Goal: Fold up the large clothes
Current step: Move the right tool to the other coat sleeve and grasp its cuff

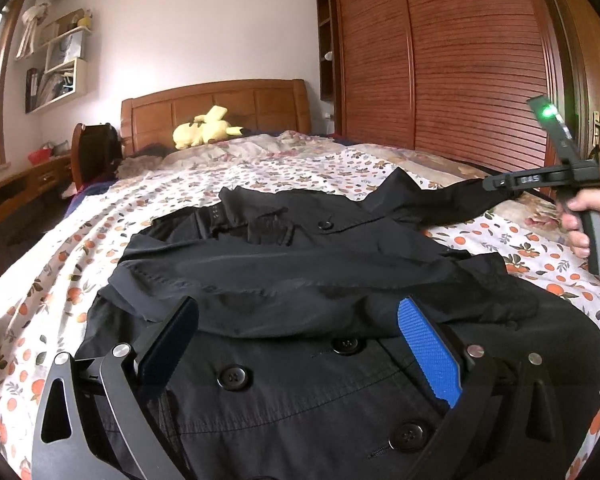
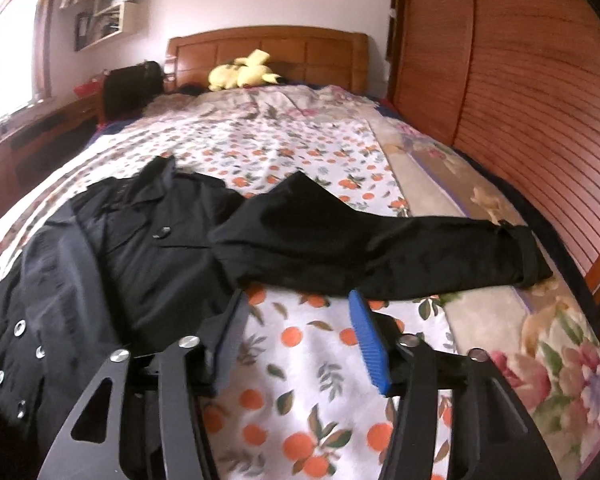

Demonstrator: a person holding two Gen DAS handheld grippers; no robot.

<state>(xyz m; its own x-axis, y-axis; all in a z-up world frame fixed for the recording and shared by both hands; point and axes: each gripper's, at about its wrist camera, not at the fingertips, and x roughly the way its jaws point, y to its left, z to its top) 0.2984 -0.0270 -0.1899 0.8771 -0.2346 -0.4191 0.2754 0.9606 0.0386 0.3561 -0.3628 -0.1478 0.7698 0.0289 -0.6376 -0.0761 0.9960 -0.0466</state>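
A black buttoned coat (image 1: 300, 264) lies face up on the bed, its left sleeve folded across the chest. My left gripper (image 1: 302, 314) hovers low over the coat's front, jaws wide open, the fabric between them unpinched. The coat's other sleeve (image 2: 380, 252) stretches out flat to the right over the bedspread. My right gripper (image 2: 297, 300) is open above bare sheet just short of that sleeve, with nothing between its blue pads (image 2: 370, 344). In the left wrist view a hand (image 1: 592, 216) holds that gripper near the cuff (image 1: 476, 190).
The orange-print bedspread (image 1: 60, 280) covers the bed. A yellow plush toy (image 1: 204, 128) lies by the wooden headboard (image 1: 220, 104). A slatted wardrobe (image 1: 440, 60) runs close along the right side. A desk (image 1: 20, 192) and a dark bag (image 1: 96, 152) stand on the left.
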